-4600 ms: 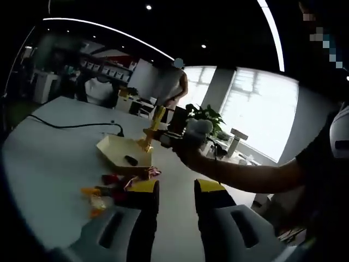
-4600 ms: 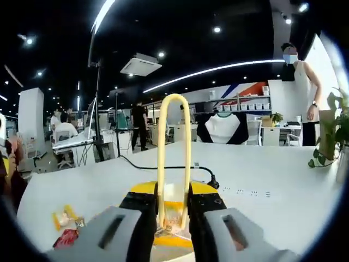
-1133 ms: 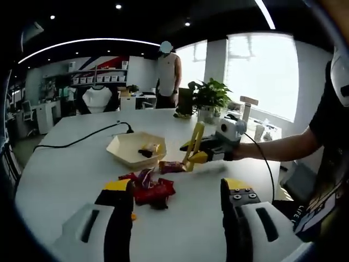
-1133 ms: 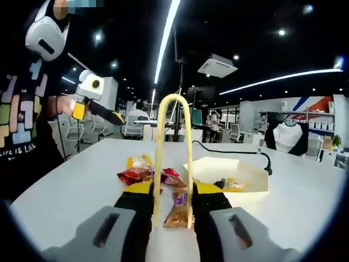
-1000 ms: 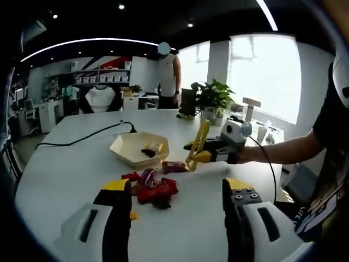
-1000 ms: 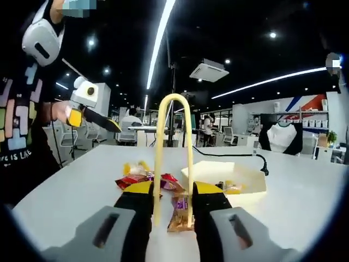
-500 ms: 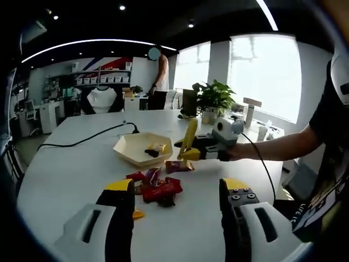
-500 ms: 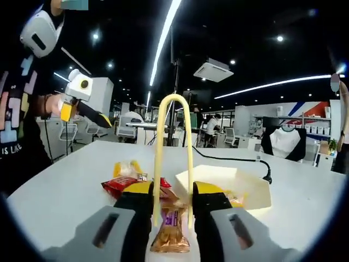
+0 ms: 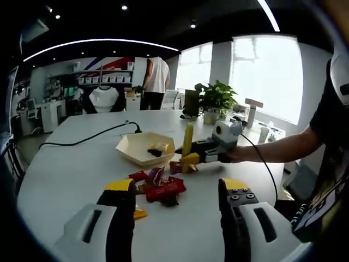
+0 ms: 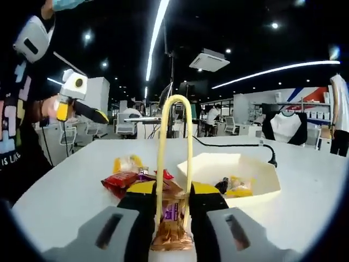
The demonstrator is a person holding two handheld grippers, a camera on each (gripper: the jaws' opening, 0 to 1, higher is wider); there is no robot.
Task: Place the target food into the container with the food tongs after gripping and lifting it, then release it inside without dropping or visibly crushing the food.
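Note:
My right gripper (image 10: 173, 192) is shut on yellow food tongs (image 10: 174, 136), whose arms straddle a brown and purple snack packet (image 10: 171, 225) low on the white table. In the left gripper view the right gripper (image 9: 192, 157) holds the tongs (image 9: 188, 143) nearly upright over that packet (image 9: 177, 166). I cannot tell whether the packet is off the table. A cream container (image 10: 248, 166) with a few snacks inside sits just beyond; it also shows as the container (image 9: 131, 148) in the left view. My left gripper (image 9: 174, 188) stands open above a pile of red snack packets (image 9: 161, 188).
More packets (image 10: 124, 172) lie left of the tongs. A black cable (image 9: 87, 139) runs across the table behind the container. A potted plant (image 9: 215, 95) and a standing person (image 9: 152, 82) are at the far side. My left gripper (image 10: 82, 106) hovers at upper left.
The right gripper has swung the tongs upright and lowered them over the brown packet, which now sits between the tong arms. The left gripper stays open and nearly still.

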